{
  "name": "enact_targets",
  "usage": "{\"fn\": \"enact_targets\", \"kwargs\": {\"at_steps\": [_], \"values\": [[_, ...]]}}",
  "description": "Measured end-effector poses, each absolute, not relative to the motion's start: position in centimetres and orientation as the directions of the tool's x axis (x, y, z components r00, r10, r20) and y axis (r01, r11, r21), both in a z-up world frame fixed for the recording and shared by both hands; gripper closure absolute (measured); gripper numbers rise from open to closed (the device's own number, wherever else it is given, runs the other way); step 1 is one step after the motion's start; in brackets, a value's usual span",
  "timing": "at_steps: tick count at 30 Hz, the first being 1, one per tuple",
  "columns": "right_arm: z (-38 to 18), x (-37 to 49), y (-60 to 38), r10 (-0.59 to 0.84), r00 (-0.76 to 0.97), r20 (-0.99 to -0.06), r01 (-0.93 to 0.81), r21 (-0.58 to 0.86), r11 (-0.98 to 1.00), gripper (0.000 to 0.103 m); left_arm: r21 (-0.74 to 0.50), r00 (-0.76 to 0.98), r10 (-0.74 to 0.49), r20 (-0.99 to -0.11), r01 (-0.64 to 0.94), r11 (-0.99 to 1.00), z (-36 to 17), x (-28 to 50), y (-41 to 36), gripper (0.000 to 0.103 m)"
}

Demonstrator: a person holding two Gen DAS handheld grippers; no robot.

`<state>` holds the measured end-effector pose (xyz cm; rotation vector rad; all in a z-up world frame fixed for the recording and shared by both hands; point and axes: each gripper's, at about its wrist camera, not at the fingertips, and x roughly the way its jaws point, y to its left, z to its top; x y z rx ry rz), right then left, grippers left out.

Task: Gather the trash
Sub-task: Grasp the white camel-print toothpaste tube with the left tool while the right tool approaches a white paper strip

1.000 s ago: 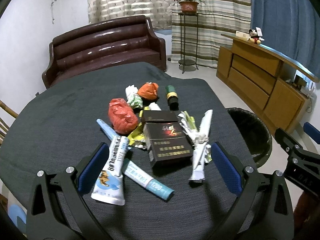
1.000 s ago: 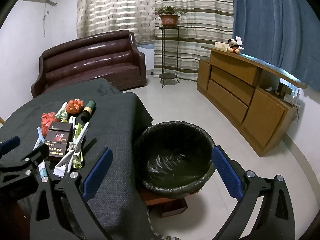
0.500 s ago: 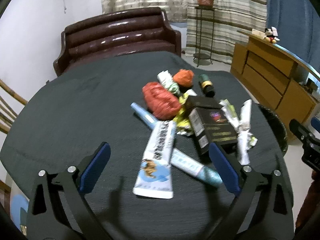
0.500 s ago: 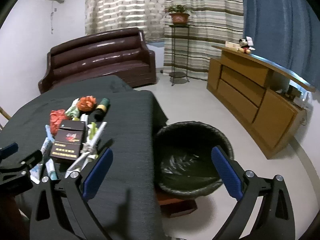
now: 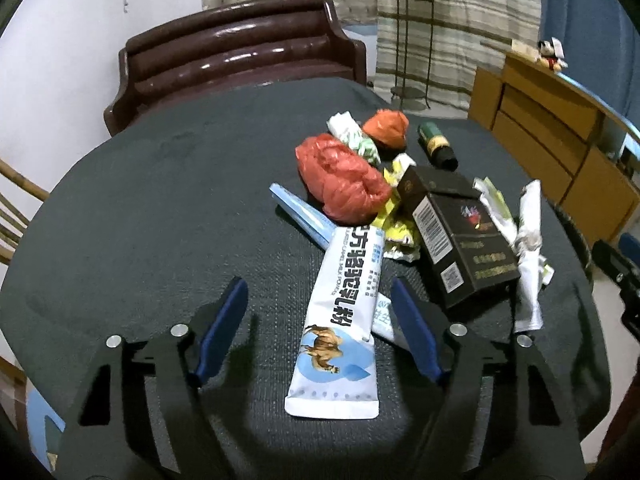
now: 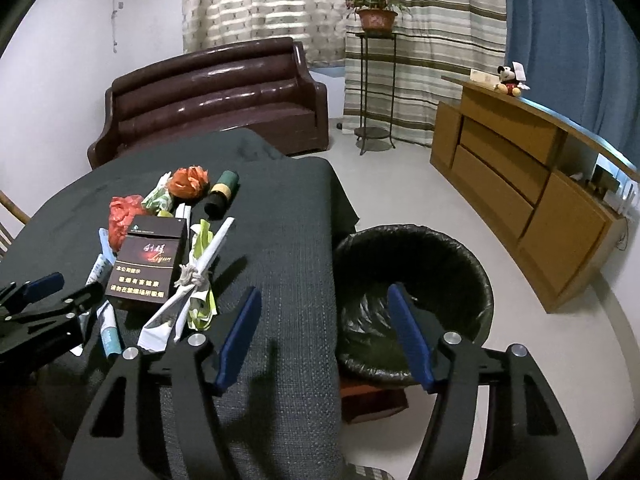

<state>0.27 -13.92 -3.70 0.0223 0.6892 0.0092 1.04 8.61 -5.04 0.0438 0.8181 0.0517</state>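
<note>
Trash lies heaped on the dark round table point(image 5: 160, 200): a white sachet point(image 5: 340, 312), a blue tube point(image 5: 304, 216), a red bag point(image 5: 344, 184), a dark cigarette box point(image 5: 460, 240), a knotted white wrapper point(image 5: 528, 248), an orange crumple point(image 5: 386, 128) and a dark bottle point(image 5: 436, 144). My left gripper point(image 5: 318, 286) straddles the sachet's lower half. Its jaws are closing, and the pads stand apart from the sachet. My right gripper point(image 6: 323, 292) hangs over the table's edge beside the black-lined bin point(image 6: 476, 268). Its jaws are closing on nothing.
A brown leather sofa point(image 6: 208, 96) stands behind the table. A wooden sideboard point(image 6: 520, 184) runs along the right wall, and a plant stand point(image 6: 374, 80) is by the curtains. A wooden chair point(image 5: 12, 216) shows at the left edge.
Both grippers' jaws have narrowed. The left gripper shifted left, from around the cigarette box to around the white sachet. The right gripper edged closer over the table's edge.
</note>
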Motion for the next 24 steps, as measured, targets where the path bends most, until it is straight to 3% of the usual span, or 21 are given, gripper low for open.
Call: {"fn": "enact_targets", "kwargs": {"at_steps": [7,15,19,24], "values": [[-4.2,0.6,-13.8,0.03,0.76,-0.649,-0.013,0.031,0.999,0.044,-0.006,0.652,-0.012,-0.758,0.011,1.0,-5.5,1.6,9.0,0.073],[-3.9,1.0,-12.2,0.067,0.759,-0.648,-0.046,0.049,0.998,0.044,0.011,0.677,-0.003,-0.736,0.016,1.0,-4.3,0.7,9.2,0.074],[-3.8,1.1,-10.9,0.103,0.747,-0.657,-0.078,0.067,0.995,0.053,0.033,0.7,0.017,-0.714,0.01,0.999,-3.3,0.3,9.7,0.074],[-3.9,1.1,-9.3,0.121,0.736,-0.667,-0.097,0.073,0.993,0.057,0.04,0.702,0.037,-0.711,-0.012,0.999,-2.9,0.6,11.2,0.073]]}}
